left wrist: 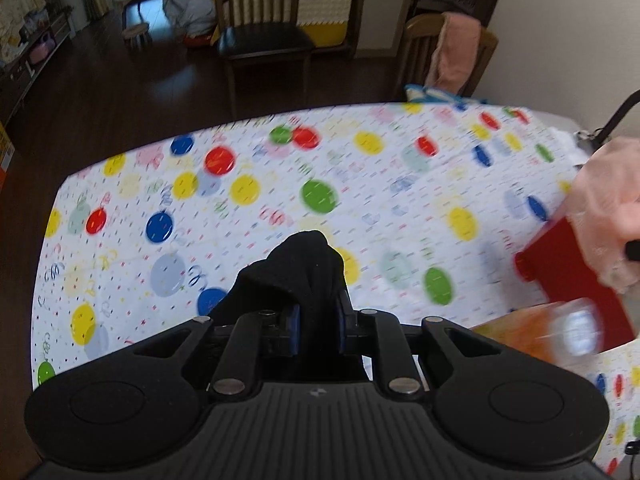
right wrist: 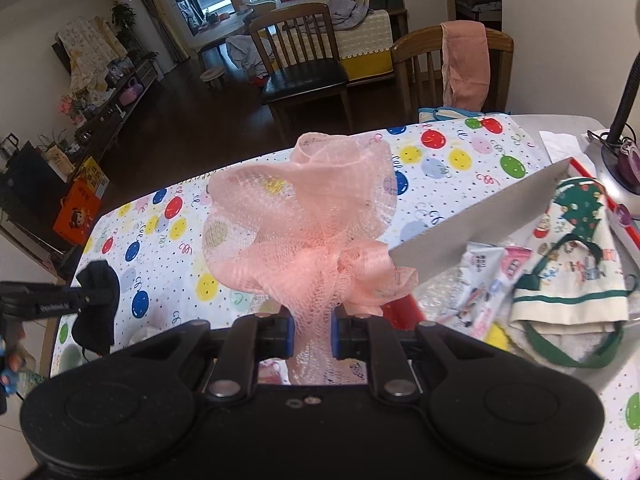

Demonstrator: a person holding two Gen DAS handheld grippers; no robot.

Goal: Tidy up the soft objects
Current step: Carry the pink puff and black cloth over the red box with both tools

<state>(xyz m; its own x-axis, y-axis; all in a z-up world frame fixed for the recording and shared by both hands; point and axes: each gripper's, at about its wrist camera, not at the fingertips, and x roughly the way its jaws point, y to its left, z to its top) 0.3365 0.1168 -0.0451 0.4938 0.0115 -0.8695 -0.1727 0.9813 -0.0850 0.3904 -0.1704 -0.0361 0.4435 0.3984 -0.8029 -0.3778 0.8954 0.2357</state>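
Note:
In the left wrist view my left gripper (left wrist: 318,326) is shut on a black cloth (left wrist: 308,272), which is bunched between the blue pads and held above the balloon-print tablecloth (left wrist: 240,208). In the right wrist view my right gripper (right wrist: 312,336) is shut on a pink mesh bath sponge (right wrist: 304,232), which billows up over the table. At that view's left edge is the left gripper (right wrist: 82,300) with the black cloth (right wrist: 98,296) hanging from it. The pink mesh (left wrist: 608,200) also shows at the right edge of the left wrist view.
A red box (left wrist: 572,280) with a grey flap (right wrist: 480,224) stands at the table's right. It holds a Christmas-print pouch (right wrist: 572,272) and packets (right wrist: 492,280). A lamp base (right wrist: 616,160) stands at the far right. Two wooden chairs (right wrist: 304,64) stand beyond the table's far edge.

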